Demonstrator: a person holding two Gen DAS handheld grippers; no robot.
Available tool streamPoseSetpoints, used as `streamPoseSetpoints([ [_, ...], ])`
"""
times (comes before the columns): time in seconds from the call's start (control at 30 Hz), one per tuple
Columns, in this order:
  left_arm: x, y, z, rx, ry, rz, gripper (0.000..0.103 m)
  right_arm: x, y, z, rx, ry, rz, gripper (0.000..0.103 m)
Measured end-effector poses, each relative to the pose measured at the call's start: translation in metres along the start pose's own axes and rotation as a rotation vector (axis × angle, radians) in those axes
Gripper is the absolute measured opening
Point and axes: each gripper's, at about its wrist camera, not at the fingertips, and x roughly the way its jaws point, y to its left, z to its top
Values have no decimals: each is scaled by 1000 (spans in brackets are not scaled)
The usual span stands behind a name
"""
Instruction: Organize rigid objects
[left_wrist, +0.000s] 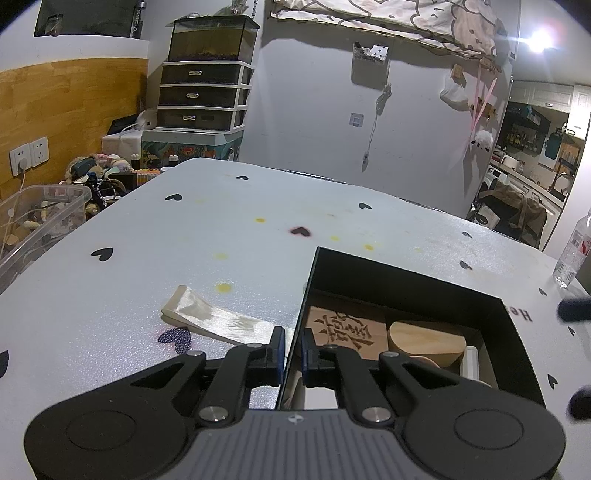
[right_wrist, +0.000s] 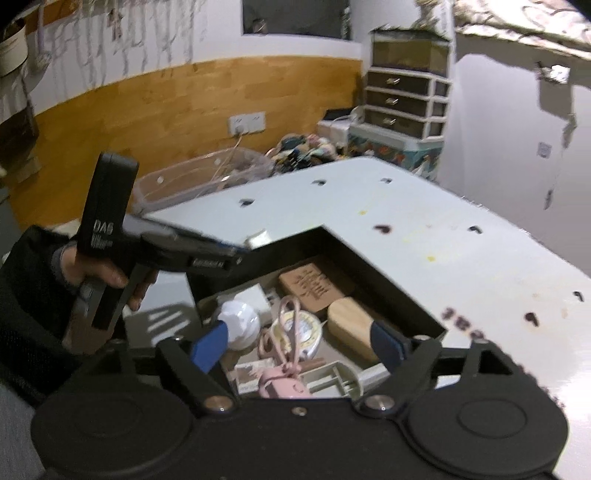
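Observation:
A black open box (left_wrist: 406, 273) sits on the white table and also shows in the right wrist view (right_wrist: 369, 258). Inside lie a carved wooden block (left_wrist: 343, 328), a rounded wooden piece (left_wrist: 424, 343), a white round object (right_wrist: 240, 321), a pink item with a cord (right_wrist: 284, 380) and other small things. My left gripper (left_wrist: 293, 350) is shut on the box's left wall. It also appears in the right wrist view (right_wrist: 207, 254) at the box edge. My right gripper (right_wrist: 295, 345) is open and empty above the box. A pale wooden wedge (left_wrist: 218, 319) lies on the table left of the box.
A clear plastic bin (left_wrist: 37, 218) stands off the table's left edge. A plastic bottle (left_wrist: 574, 247) stands at the far right. A drawer unit (left_wrist: 203, 96) and clutter stand behind the table. The table (left_wrist: 221, 229) has black heart prints and yellow stains.

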Motion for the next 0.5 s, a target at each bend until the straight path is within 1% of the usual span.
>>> streamPoseSetpoints([
  [0.1, -1, 2, 1, -2, -7, -5, 8, -9, -2, 0, 40, -57, -55, 100],
  [0.17, -4, 3, 1, -2, -18, -9, 16, -16, -3, 0, 71, -90, -89, 101],
  [0.2, -6, 2, 1, -4, -27, -12, 23, -18, -3, -1, 85, -104, -102, 103],
  [0.23, -10, 2, 2, -6, -38, -11, 28, -21, -3, -2, 101, -122, -115, 103],
  [0.3, -17, 0, 2, -8, -60, -9, 49, -27, -3, -5, 124, -147, -140, 103],
  [0.33, -23, 0, 2, -12, -76, -11, 55, -30, -2, -7, 136, -162, -160, 103],
  [0.4, -34, -2, 0, -20, -105, -13, 79, -35, 1, -12, 155, -184, -199, 103],
  [0.47, -47, -3, -2, -21, -140, -11, 89, -38, 3, -18, 175, -205, -230, 103],
  [0.5, -54, -4, -3, -17, -154, -10, 92, -40, 5, -22, 186, -213, -245, 103],
])
